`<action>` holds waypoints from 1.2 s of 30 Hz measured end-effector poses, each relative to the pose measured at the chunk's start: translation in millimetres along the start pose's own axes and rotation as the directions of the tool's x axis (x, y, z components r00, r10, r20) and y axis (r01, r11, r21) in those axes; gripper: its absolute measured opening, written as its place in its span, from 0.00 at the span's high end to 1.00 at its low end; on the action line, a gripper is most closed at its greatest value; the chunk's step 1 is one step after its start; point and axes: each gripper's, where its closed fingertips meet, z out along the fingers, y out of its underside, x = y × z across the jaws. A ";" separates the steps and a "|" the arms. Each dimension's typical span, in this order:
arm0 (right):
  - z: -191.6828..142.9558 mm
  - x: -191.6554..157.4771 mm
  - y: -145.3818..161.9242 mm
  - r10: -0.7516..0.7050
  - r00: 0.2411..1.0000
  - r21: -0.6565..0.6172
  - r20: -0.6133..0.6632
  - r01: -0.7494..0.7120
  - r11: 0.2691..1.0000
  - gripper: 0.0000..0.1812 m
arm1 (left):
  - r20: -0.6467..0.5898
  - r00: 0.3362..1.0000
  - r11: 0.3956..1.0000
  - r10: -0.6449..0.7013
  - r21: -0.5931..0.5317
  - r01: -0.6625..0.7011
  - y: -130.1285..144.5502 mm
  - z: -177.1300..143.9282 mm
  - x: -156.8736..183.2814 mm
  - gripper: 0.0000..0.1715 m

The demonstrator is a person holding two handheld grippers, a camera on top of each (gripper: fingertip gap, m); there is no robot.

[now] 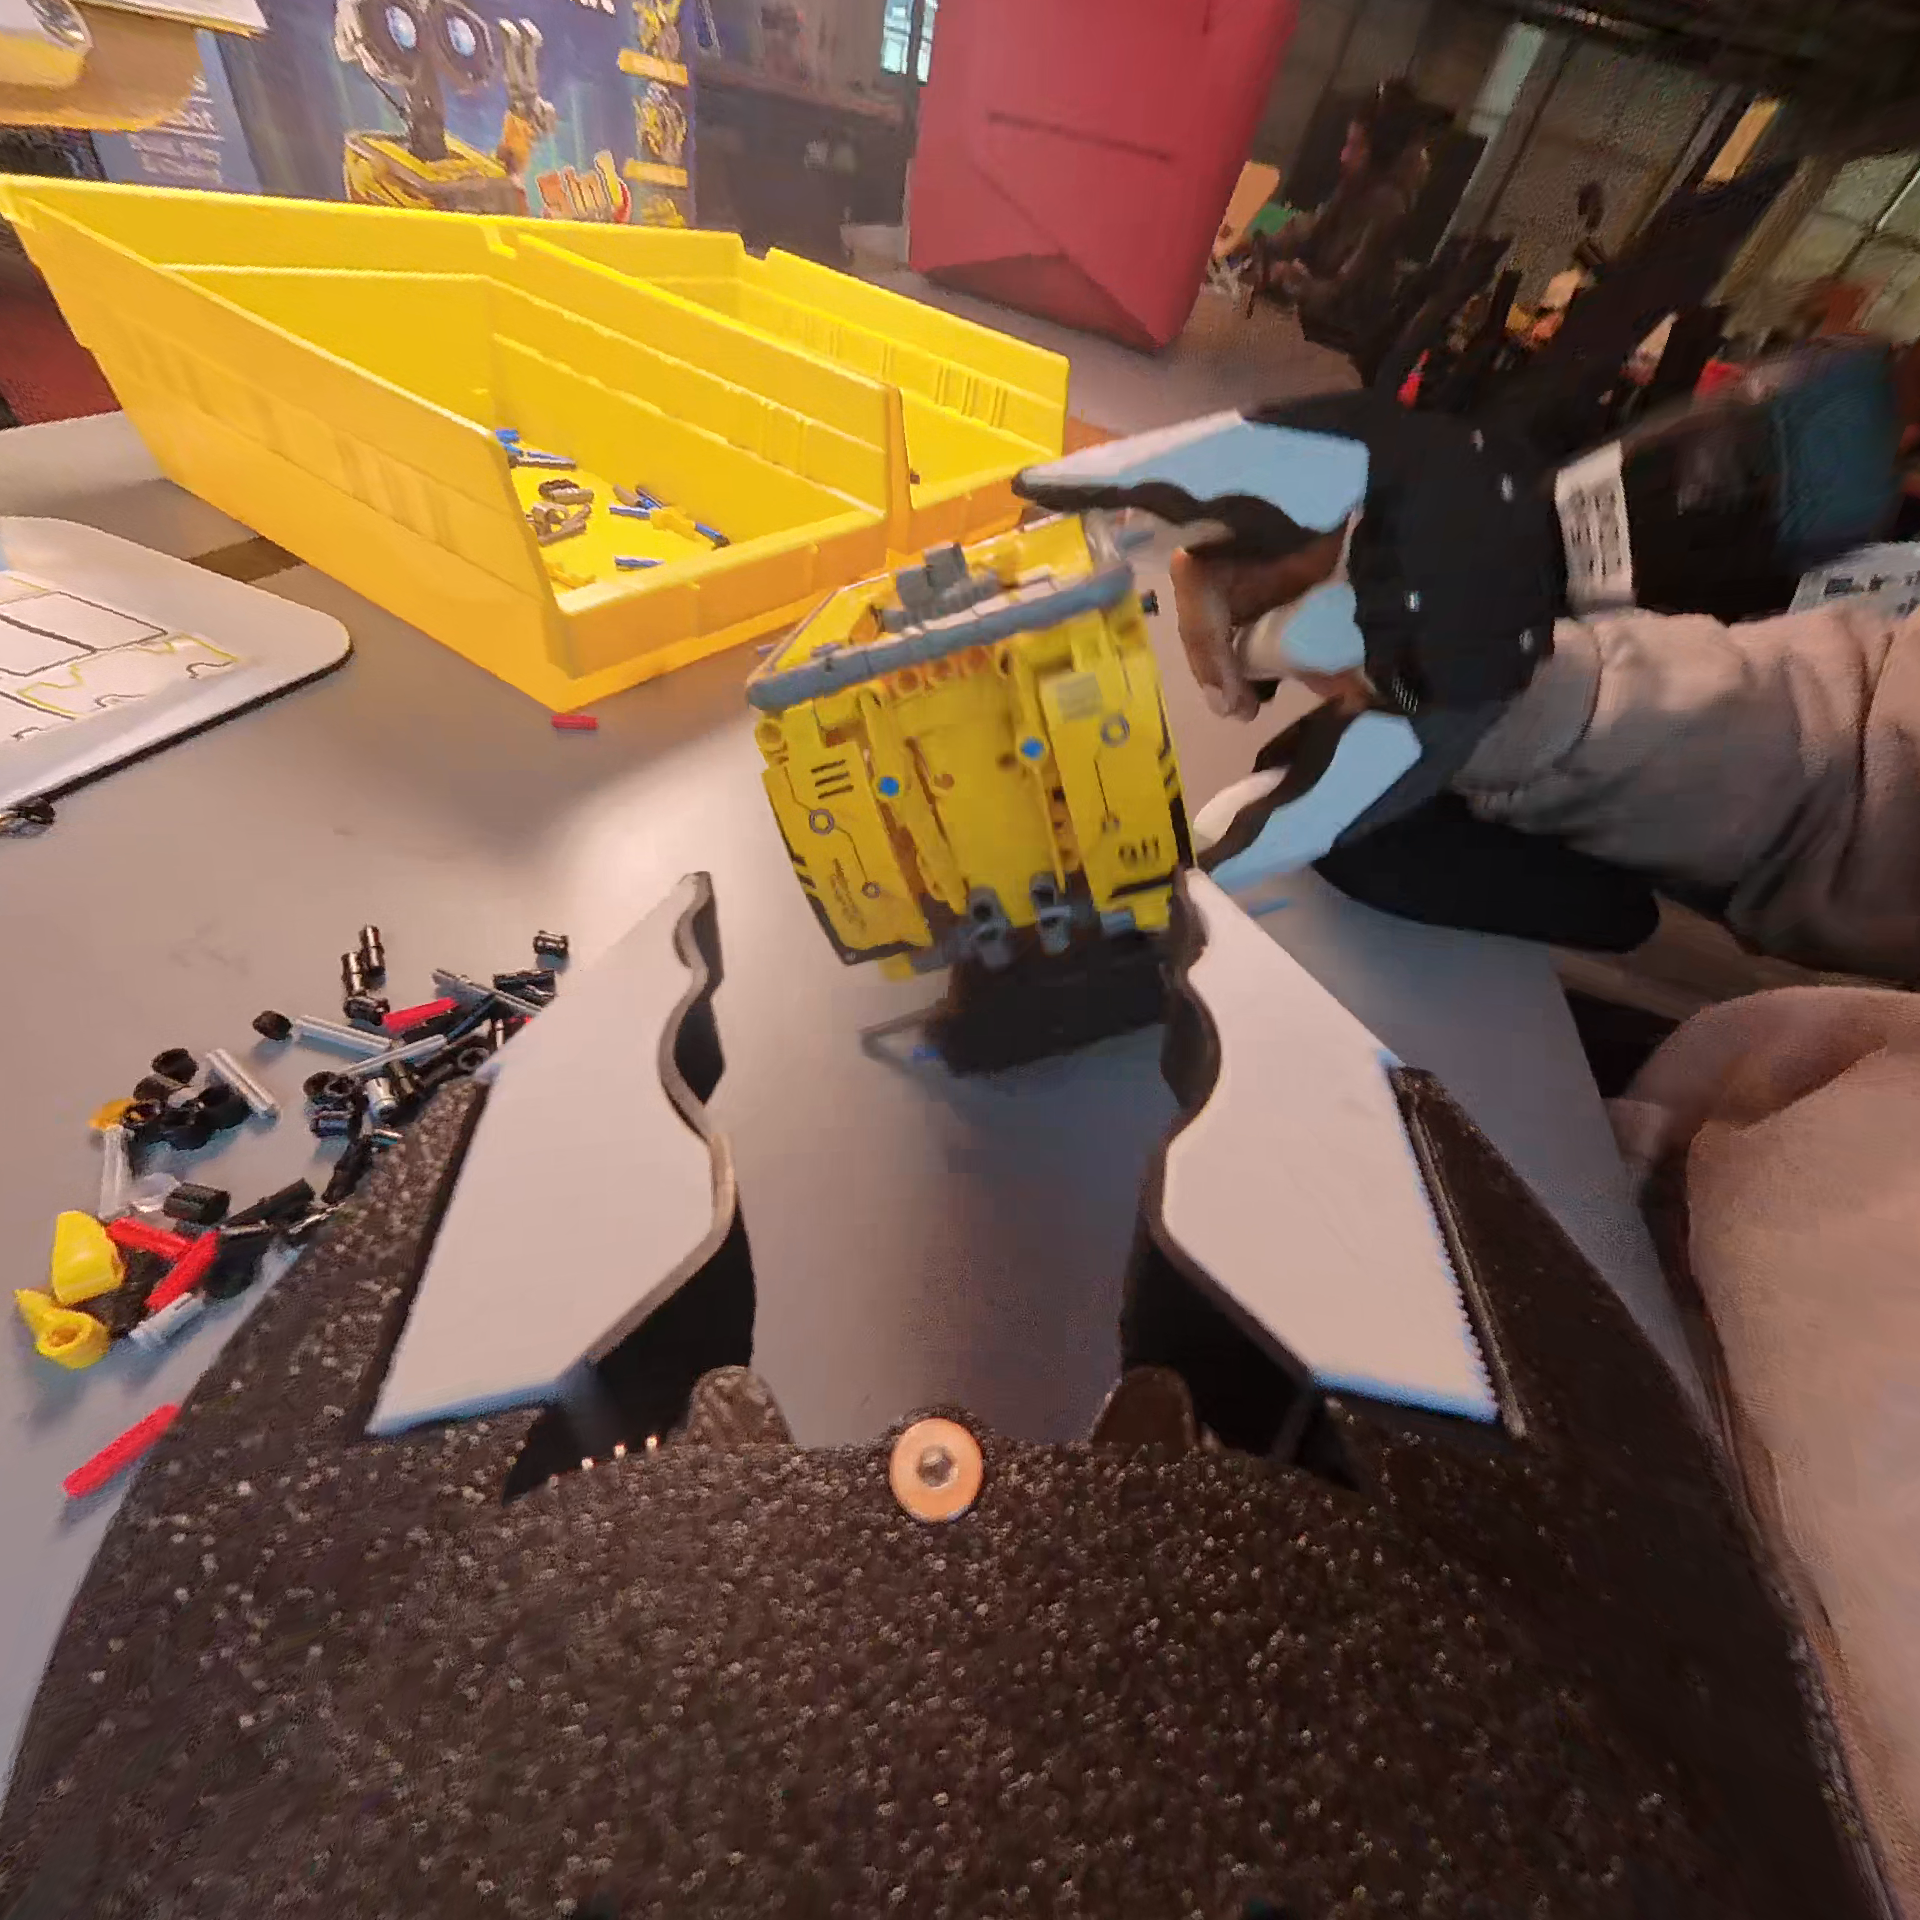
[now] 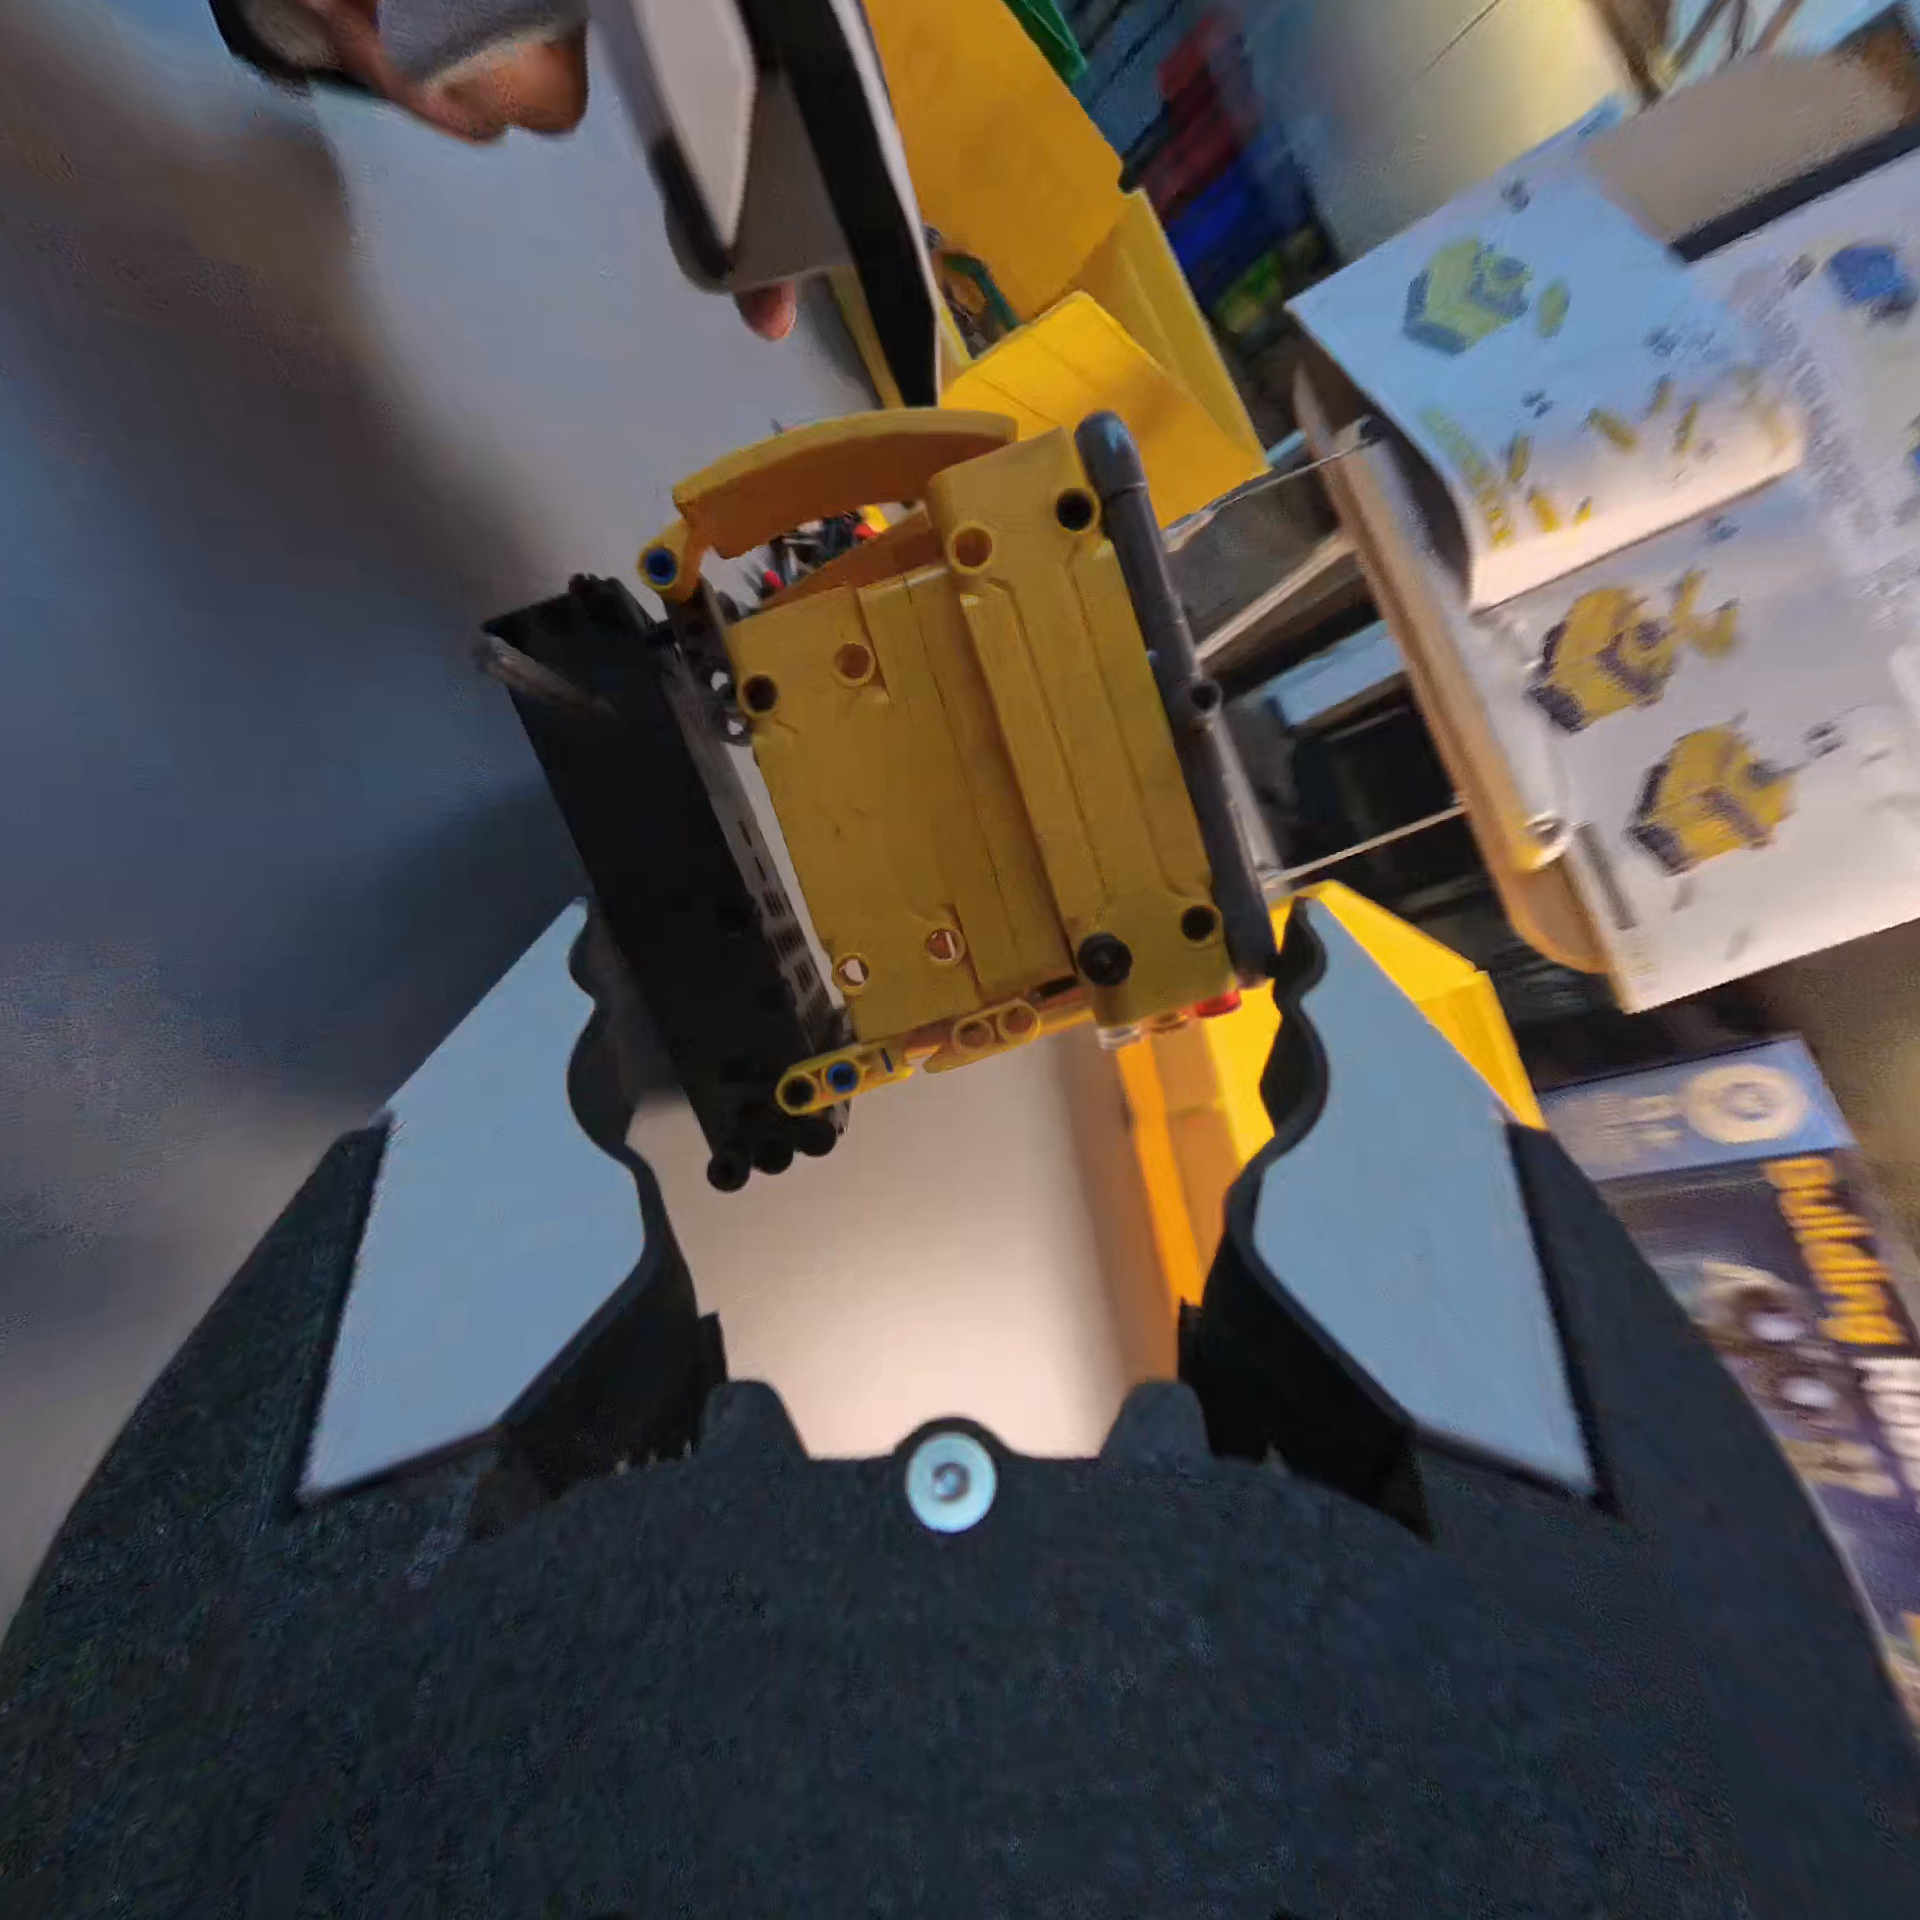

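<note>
In the left wrist view, the left gripper [image 1: 945,935] stands spread wide and holds nothing; its right fingertip [image 1: 1195,935] sits just beside the base of the yellow brick model [image 1: 966,769], which tilts on the grey table [image 1: 520,810]. Loose pins [image 1: 260,1122] lie to the left, a yellow bin [image 1: 436,416] behind.

In the right wrist view, the right gripper [image 2: 935,935] brackets the model's top and black base, jaws wide; real contact cannot be told. A sound grip would likely call for squaring the fingers on flat faces.
</note>
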 end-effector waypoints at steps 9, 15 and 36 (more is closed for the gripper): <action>10.2 -58.1 -37.6 -0.067 0.994 0.143 0.082 0.055 0.988 0.50 | -0.017 0.999 0.998 0.045 -0.038 -0.046 7.4 9.1 12.6 0.29; -1.3 -16.5 -58.7 0.328 0.902 0.225 0.282 -0.394 0.891 0.57 | -0.078 0.997 0.999 0.012 -0.029 -0.014 5.6 2.6 13.3 0.40; 35.5 -12.6 -66.2 0.685 0.171 -0.232 0.708 -0.860 0.455 0.97 | -0.168 0.984 0.998 -0.055 0.011 0.057 -3.2 -31.1 4.4 0.79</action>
